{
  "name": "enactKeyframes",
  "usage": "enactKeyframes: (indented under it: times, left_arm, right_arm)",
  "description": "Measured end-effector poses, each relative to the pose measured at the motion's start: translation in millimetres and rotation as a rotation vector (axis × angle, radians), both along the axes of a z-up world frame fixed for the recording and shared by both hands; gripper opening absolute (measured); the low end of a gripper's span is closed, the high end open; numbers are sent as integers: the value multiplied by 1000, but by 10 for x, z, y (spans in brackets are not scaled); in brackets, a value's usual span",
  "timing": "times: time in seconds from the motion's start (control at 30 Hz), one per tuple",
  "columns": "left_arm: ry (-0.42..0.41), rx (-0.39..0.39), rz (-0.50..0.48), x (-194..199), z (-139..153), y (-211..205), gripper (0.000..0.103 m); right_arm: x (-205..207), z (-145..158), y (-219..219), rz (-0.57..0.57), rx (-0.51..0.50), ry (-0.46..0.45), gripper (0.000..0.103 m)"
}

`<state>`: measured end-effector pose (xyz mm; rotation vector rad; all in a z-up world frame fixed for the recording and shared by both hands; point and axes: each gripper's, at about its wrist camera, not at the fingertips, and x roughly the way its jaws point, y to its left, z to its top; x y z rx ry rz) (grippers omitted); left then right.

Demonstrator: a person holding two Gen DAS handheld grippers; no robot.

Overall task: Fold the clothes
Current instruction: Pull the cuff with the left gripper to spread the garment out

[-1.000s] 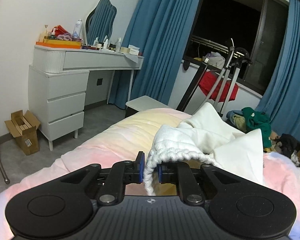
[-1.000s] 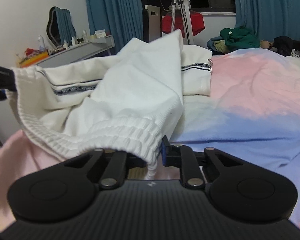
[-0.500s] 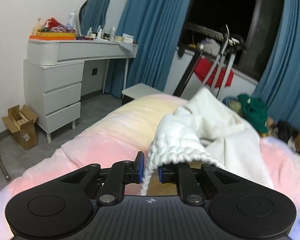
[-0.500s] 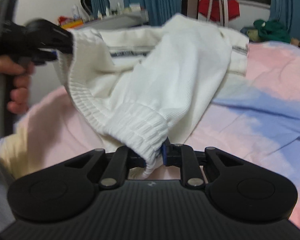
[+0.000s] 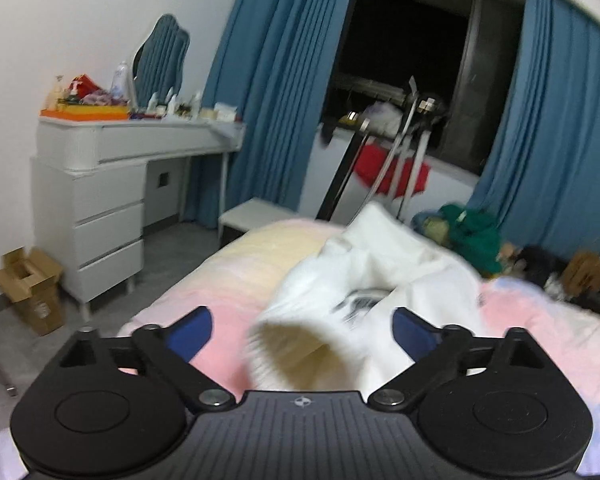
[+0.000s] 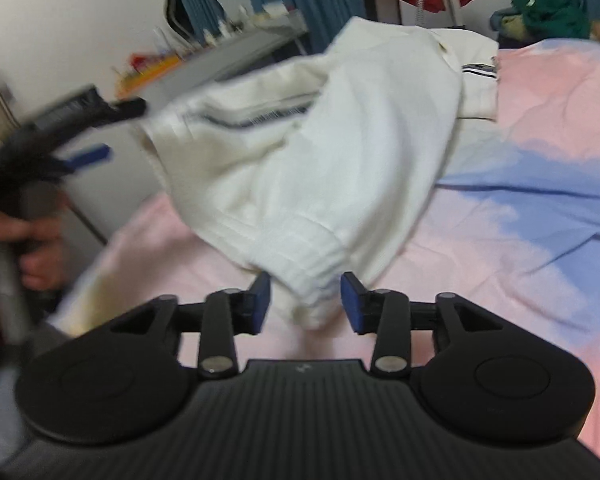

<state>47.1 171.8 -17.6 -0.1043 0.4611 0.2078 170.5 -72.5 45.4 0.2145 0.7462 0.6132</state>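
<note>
A white knit garment [image 5: 384,280] with a ribbed hem and a dark stripe lies bunched on the pink and blue bedspread [image 5: 228,292]. In the left wrist view my left gripper [image 5: 302,330] is open, its blue pads wide apart, and the blurred ribbed hem sits loose between them. My right gripper [image 6: 305,302] is open too, with the garment [image 6: 320,152] and its ribbed hem hanging free between the pads. The right wrist view also shows the left gripper [image 6: 96,132] at the far left, held by a hand [image 6: 32,240].
A white dressing table [image 5: 100,184] with bottles and a mirror stands left of the bed, a cardboard box [image 5: 30,288] beside it. Past the bed are a clothes rack with a red garment [image 5: 392,168], a green clothes pile [image 5: 472,236] and blue curtains [image 5: 284,80].
Both grippers were shut on the garment's ribbed hem; both have now opened and let it go. The garment is dropping onto the bed, blurred with motion.
</note>
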Motion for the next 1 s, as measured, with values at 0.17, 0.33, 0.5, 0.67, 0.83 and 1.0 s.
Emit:
enactKeyframes:
  times: [0.17,0.33,0.5,0.67,0.83,1.0]
  left_arm:
    - [-1,79,-50,89,-42,-122,100]
    - [5,169,-96,195,-93,-248,98]
    - [65,337,-86,409,-249,-300,98]
    - [160,309,-106,624,-394,-138,88]
    - [246,181,-7,859,-414,61,44]
    - [238,17,17,988,-158,241,23]
  right_arm:
    - [9,68,-190,-73,171,0,80]
    - [287,-307,-18,-113,147,110,80]
    - [391,-470,-15,-138,191,158,82]
    - [443,-565,-68,-156,264,180,81]
    - [403,-559,-38,-136,239,146,54]
    - [257,-449,3,-154,219,127,38]
